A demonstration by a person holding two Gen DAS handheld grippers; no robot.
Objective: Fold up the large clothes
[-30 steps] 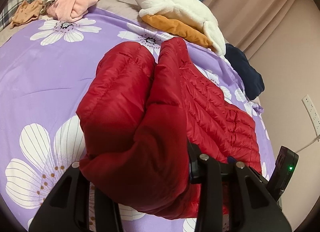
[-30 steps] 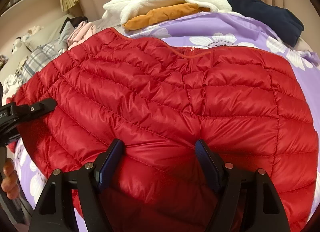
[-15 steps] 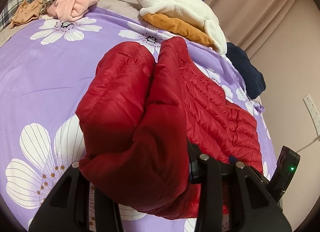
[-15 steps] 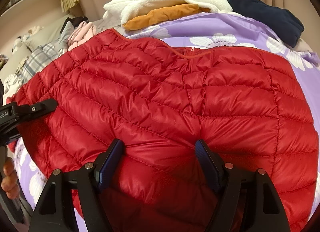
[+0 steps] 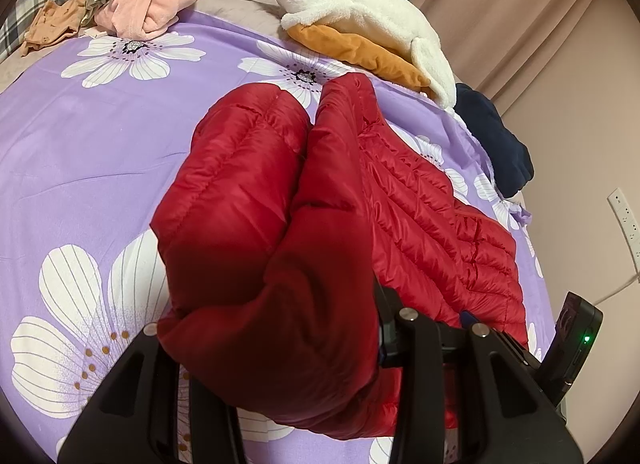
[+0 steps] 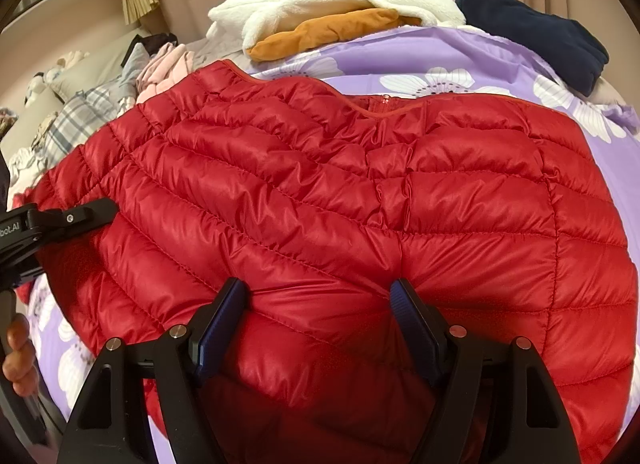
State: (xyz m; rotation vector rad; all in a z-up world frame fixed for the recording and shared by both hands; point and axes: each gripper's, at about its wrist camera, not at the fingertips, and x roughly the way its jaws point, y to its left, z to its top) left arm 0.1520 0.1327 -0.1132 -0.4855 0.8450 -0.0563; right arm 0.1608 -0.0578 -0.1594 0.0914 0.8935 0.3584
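Note:
A red quilted puffer jacket (image 6: 360, 191) lies spread on the purple flowered bedcover (image 5: 80, 151). In the left wrist view a thick folded part of the jacket (image 5: 256, 223) bulges up between my left gripper's (image 5: 272, 328) fingers, which are shut on it; the left pad is hidden by fabric. In the right wrist view my right gripper (image 6: 318, 304) is shut on a puffy fold at the jacket's near edge, and its blue pads (image 6: 408, 312) press into the cloth. My left gripper (image 6: 60, 219) shows at that view's left edge, at the jacket's side, with a person's hand (image 6: 16, 360) below it.
At the far side of the bed lie a white fleece (image 5: 360, 11) on an orange garment (image 5: 360, 51), a navy garment (image 5: 492, 139), and pink clothes (image 5: 152, 3) on plaid bedding. A black device with a green light (image 5: 576, 344) is at the right. A wall socket (image 5: 624, 223) is beyond.

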